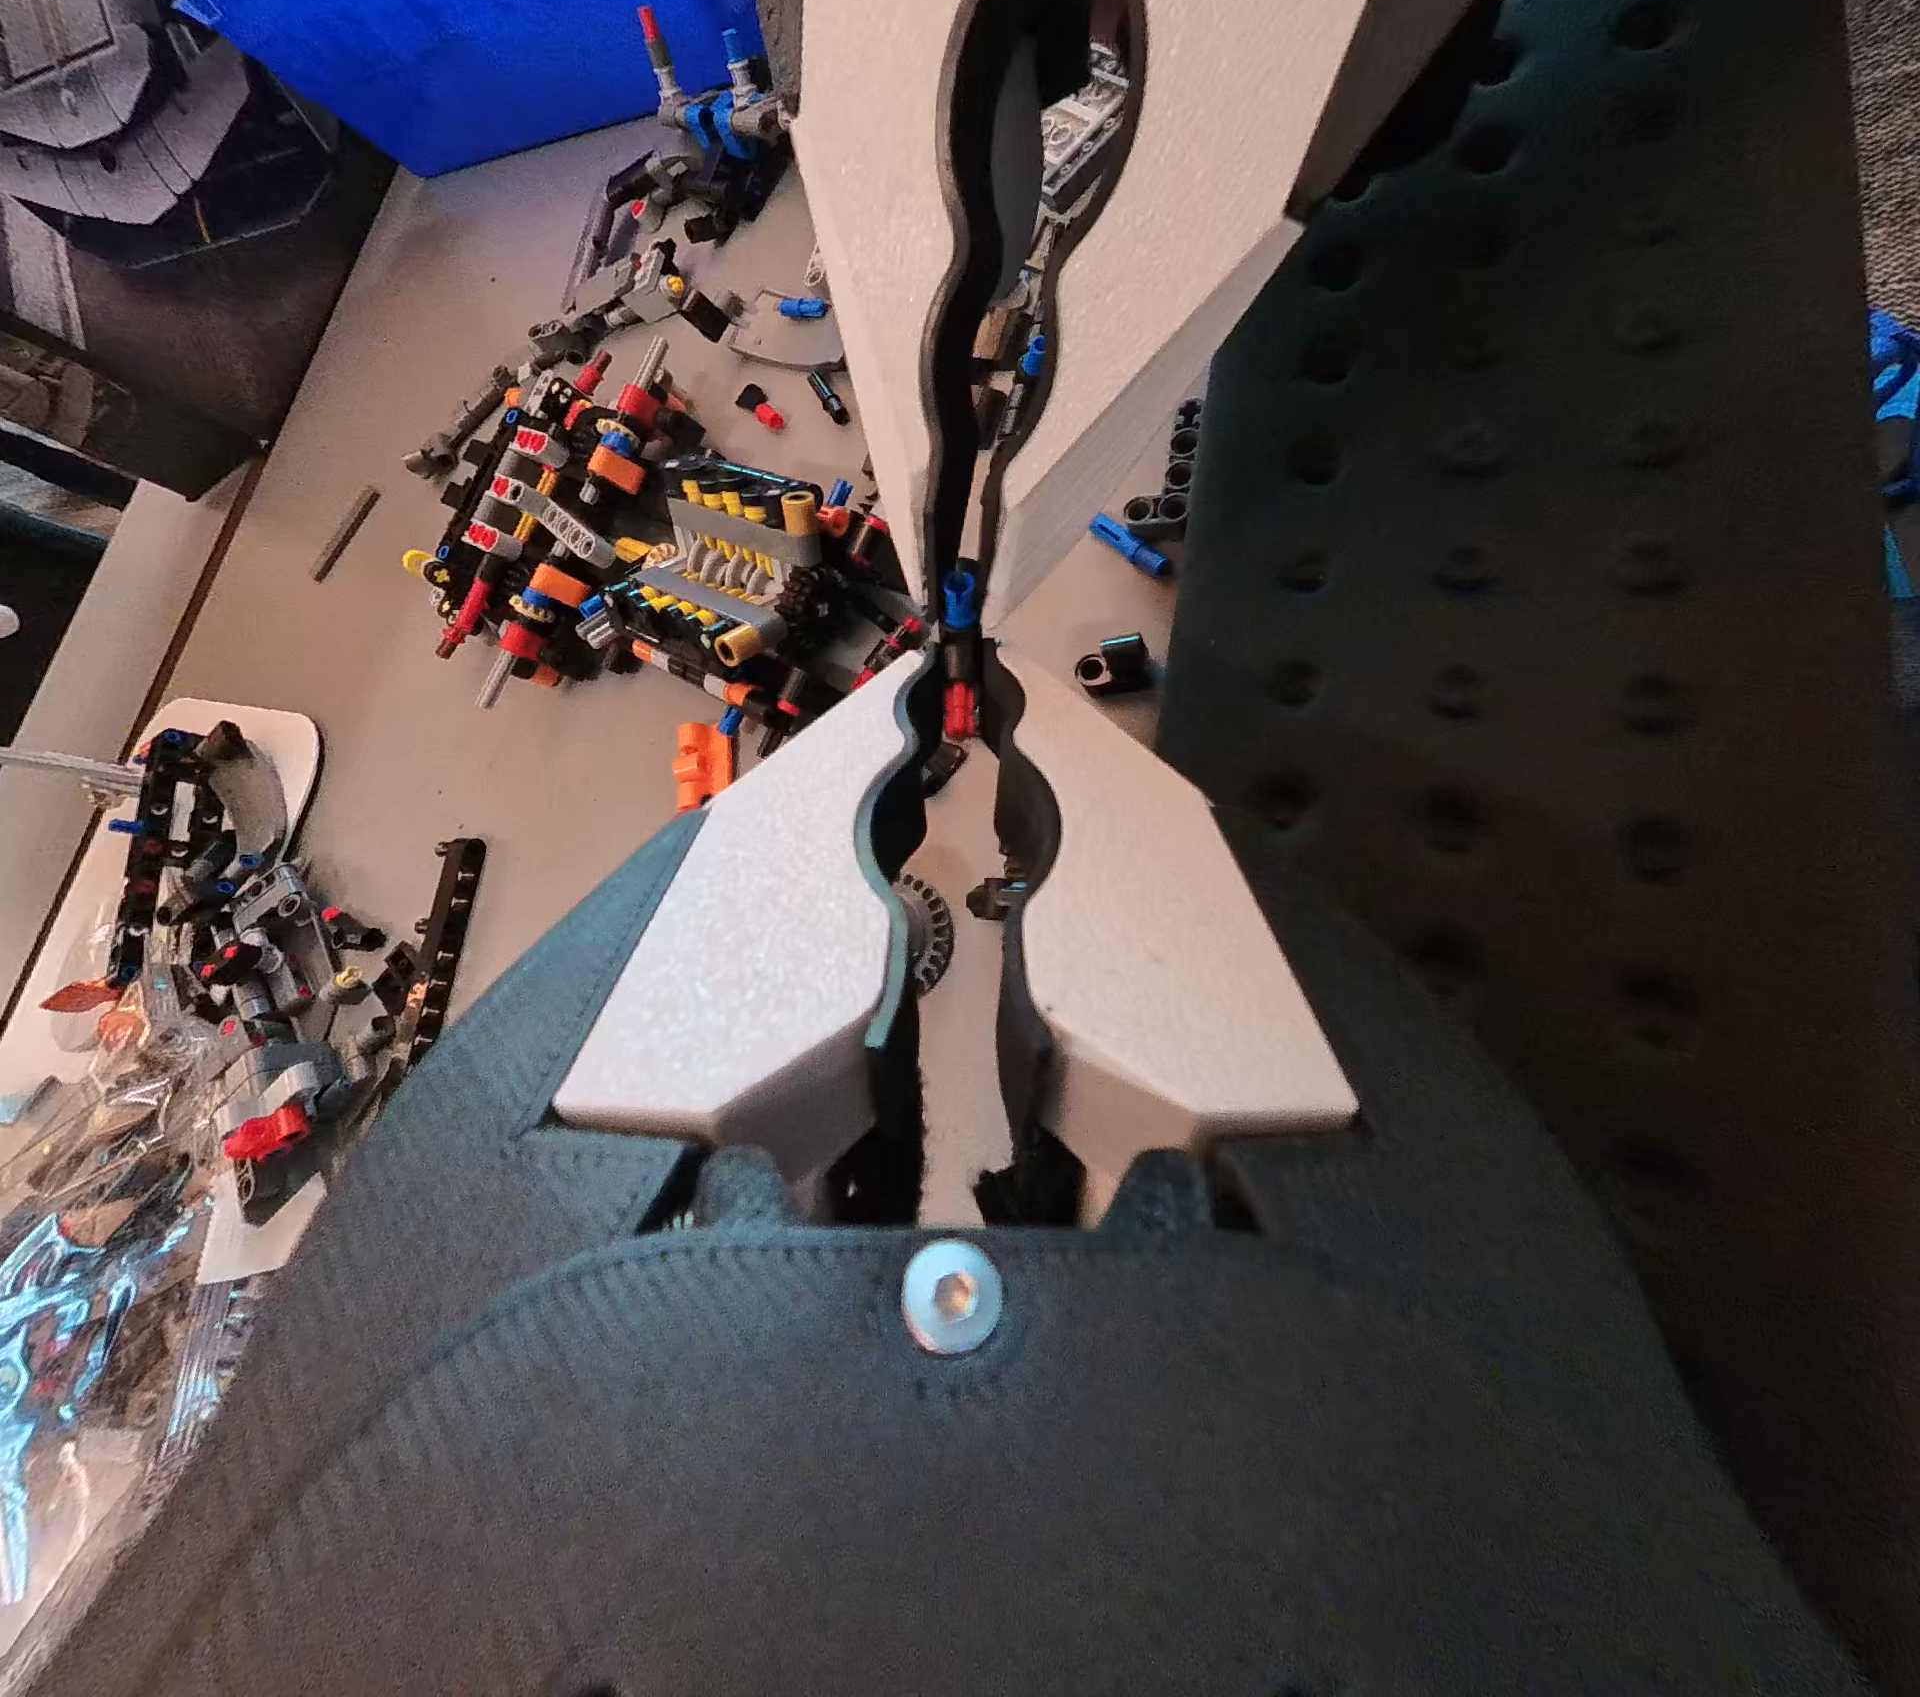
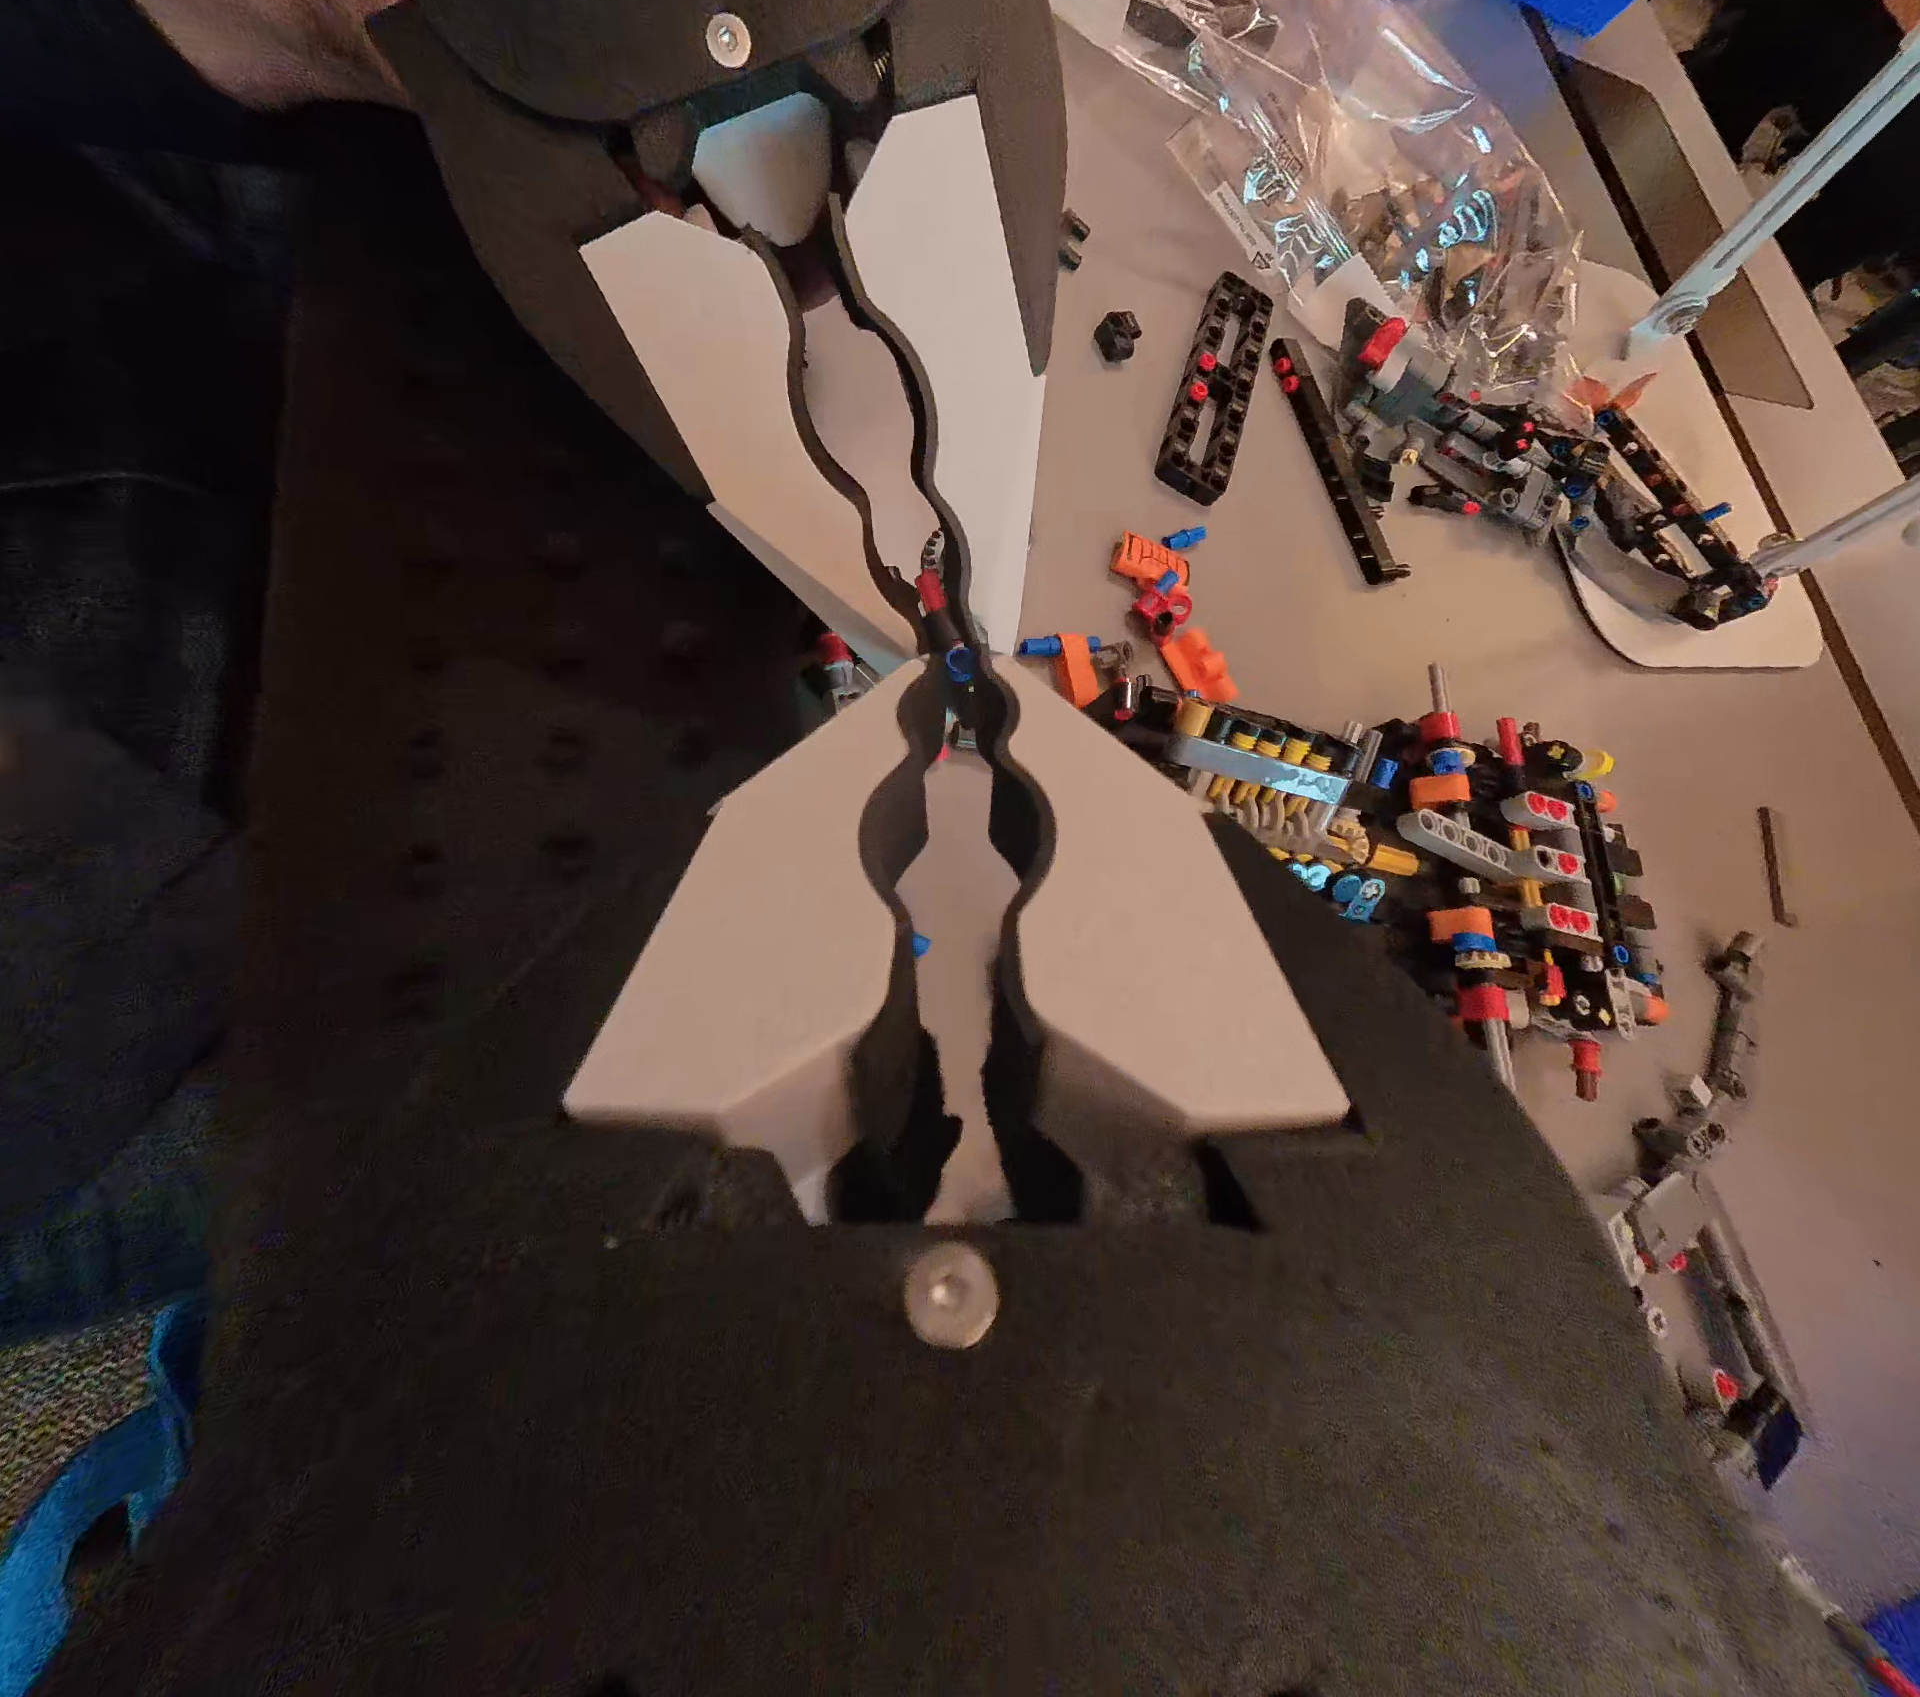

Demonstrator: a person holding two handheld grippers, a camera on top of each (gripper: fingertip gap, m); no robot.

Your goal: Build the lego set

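We see a small black connector piece with a red pin and a blue pin (image 1: 958, 650); its long axis runs from 12 to 6 o'clock. The left gripper (image 1: 961, 691) is closed on its red end, the right gripper (image 1: 961, 577) on its blue end. At 9 o'clock lies the colourful half-built lego assembly (image 1: 665, 546) on the grey table (image 1: 436, 743).

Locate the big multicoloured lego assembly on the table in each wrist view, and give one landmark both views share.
Left wrist view: the lego assembly lies left of centre, just left of where the two hand-held grippers' tips meet.
Right wrist view: the lego assembly lies right of centre, to the right of the meeting tips.
Shared landmark: the long black beam lying on the table near the plastic bags.
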